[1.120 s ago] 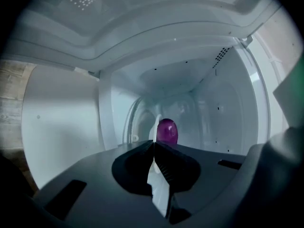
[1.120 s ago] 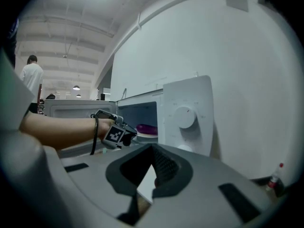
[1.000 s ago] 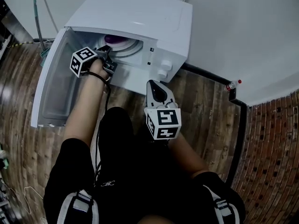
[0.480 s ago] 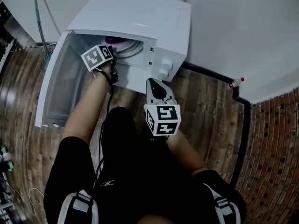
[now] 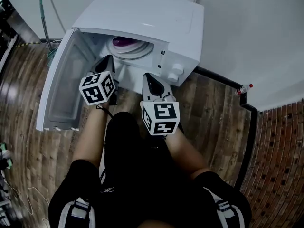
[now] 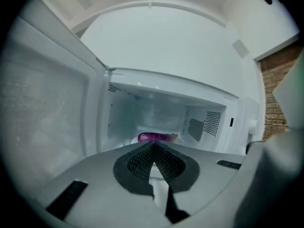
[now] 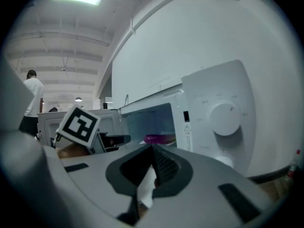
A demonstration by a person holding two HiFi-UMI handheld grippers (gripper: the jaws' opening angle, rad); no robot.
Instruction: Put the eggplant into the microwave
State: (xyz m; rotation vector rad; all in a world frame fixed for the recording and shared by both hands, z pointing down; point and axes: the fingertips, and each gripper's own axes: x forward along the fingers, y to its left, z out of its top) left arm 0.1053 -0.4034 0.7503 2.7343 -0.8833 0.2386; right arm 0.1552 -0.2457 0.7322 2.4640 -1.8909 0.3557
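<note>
A purple eggplant [image 5: 126, 42] lies on the white turntable plate [image 5: 142, 49] inside the open white microwave [image 5: 142, 18]. The left gripper view shows the eggplant [image 6: 156, 137] deep in the cavity, just past the jaw tips. My left gripper [image 5: 108, 59] is outside the opening, in front of it, shut and holding nothing. My right gripper [image 5: 147, 76] hangs below the control panel, shut with nothing in it. In the right gripper view the eggplant [image 7: 159, 138] is a purple strip inside the cavity, and the left gripper's marker cube [image 7: 78, 124] is at the left.
The microwave door [image 5: 61, 94] stands swung open to the left. Two knobs [image 5: 176, 70] sit on the right panel. A small bottle [image 5: 243, 88] stands on the wooden floor by the white wall. Cables hang at upper left. A person [image 7: 32, 96] stands far off.
My left gripper has come back out of the microwave cavity toward me and rolled, leaving the eggplant on the plate. The right gripper has shifted slightly left.
</note>
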